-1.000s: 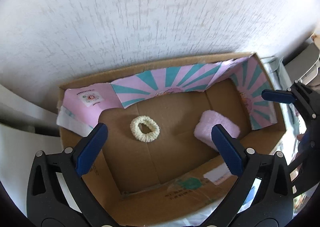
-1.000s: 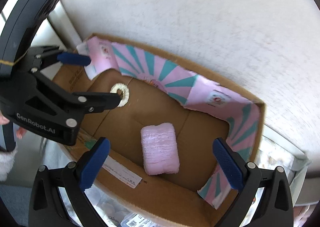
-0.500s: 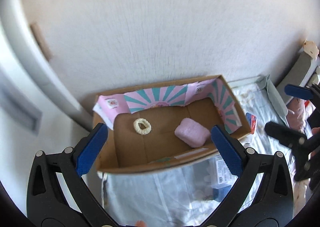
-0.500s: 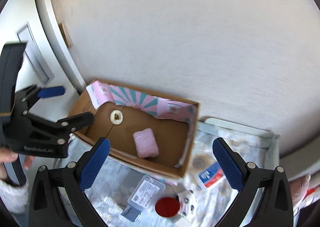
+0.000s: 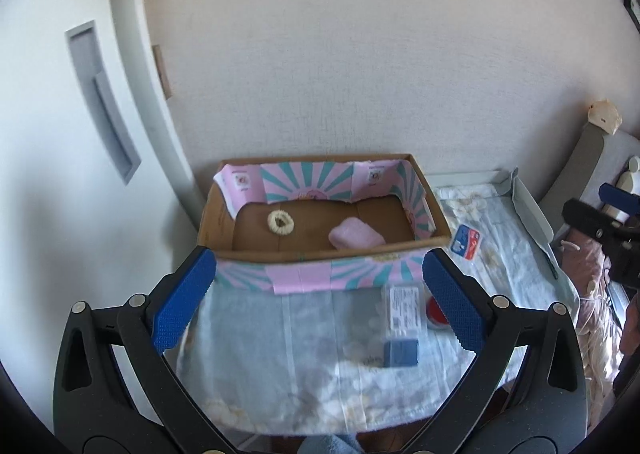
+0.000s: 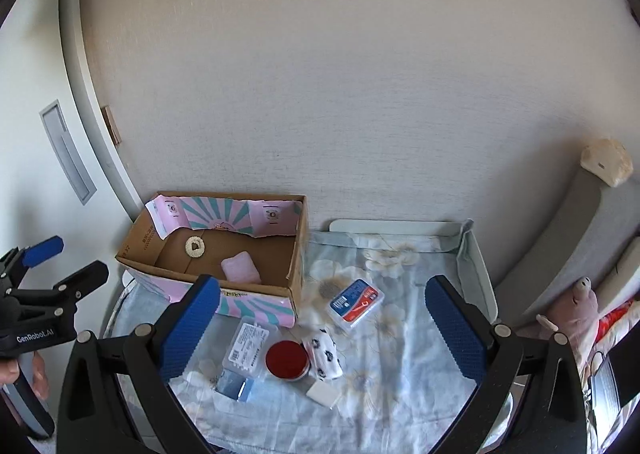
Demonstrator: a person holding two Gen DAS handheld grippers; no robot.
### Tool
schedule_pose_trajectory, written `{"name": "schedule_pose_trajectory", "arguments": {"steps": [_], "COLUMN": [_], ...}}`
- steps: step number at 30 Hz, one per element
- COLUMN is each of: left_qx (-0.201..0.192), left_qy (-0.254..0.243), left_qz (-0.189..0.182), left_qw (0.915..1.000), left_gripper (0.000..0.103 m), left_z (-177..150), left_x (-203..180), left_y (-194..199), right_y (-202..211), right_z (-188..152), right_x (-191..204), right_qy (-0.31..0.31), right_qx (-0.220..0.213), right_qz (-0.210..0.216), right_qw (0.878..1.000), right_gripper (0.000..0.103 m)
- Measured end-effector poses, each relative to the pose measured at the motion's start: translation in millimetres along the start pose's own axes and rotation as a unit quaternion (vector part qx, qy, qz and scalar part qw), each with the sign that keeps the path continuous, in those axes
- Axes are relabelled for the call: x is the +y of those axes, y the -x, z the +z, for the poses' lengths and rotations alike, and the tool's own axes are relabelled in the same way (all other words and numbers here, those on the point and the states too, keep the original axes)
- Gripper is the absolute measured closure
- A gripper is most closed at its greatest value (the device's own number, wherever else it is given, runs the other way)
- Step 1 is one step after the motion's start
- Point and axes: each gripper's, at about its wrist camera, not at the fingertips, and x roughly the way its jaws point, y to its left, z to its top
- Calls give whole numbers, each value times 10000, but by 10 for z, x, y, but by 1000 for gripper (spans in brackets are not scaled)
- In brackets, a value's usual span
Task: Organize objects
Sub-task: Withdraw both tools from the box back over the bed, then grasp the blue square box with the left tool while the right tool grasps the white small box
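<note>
A cardboard box [image 6: 296, 254] with pink and teal lining stands at the back left of a small table, against the wall. Inside lie a cream scrunchie [image 6: 195, 247] and a pink soft pack [image 6: 241, 267]; both show in the left wrist view too, scrunchie [image 5: 281, 222] and pack [image 5: 356, 238]. In front of the box lie a clear plastic case [image 6: 247, 342], a red round lid [image 6: 286, 359], a blue-and-red packet [image 6: 356, 304], a patterned roll [image 6: 326, 356] and a white block [image 6: 323, 394]. My left gripper [image 5: 320, 302] and right gripper [image 6: 322, 326] both hover open and empty, pulled back from the table.
The table wears a pale blue floral cloth [image 6: 400, 354] with a raised white rim [image 6: 476, 274] at the right. A door [image 6: 32, 134] stands left, a grey headboard [image 6: 580, 238] and a pink plush toy [image 6: 572, 302] right. A hand [image 6: 24, 370] holds the left gripper.
Both grippers have drawn back and up from over the box, so the whole table and room have come into view. The scrunchie and pink pack stay in the box.
</note>
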Motion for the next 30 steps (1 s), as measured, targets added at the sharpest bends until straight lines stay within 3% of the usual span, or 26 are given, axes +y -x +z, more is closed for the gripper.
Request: {"name": "schedule_pose_trajectory", "arguments": {"steps": [8,14,23,28,30], "left_qx": [-2,219,494,510,566], "left_qy": [7,1,-208,-302,-327], "left_qz": [53,-95,-395,-590,-615], "left_qw": [10000,9997,9978,9965,9960], "left_gripper": [0,0,1,10,19], "left_z": [-349,-682,-1319,-1581,-1648], "left_x": [-129,-267,-630,-795,-858], "left_y": [214,80,-535,-906,-1045], "right_y": [260,177,-489,-946,-1100], "right_z": [-281,-544,-1131,-1446,-1548], "right_x": [-231,-355,-351,-314,-295], "right_qy": [148,273,669,896,949], "right_qx": [-233,-196,106,319,409], "right_qz": [31,86,273,451,534], "right_qw": [9996,9994,9973,9944,9932], "right_gripper": [0,0,1,12,18]}}
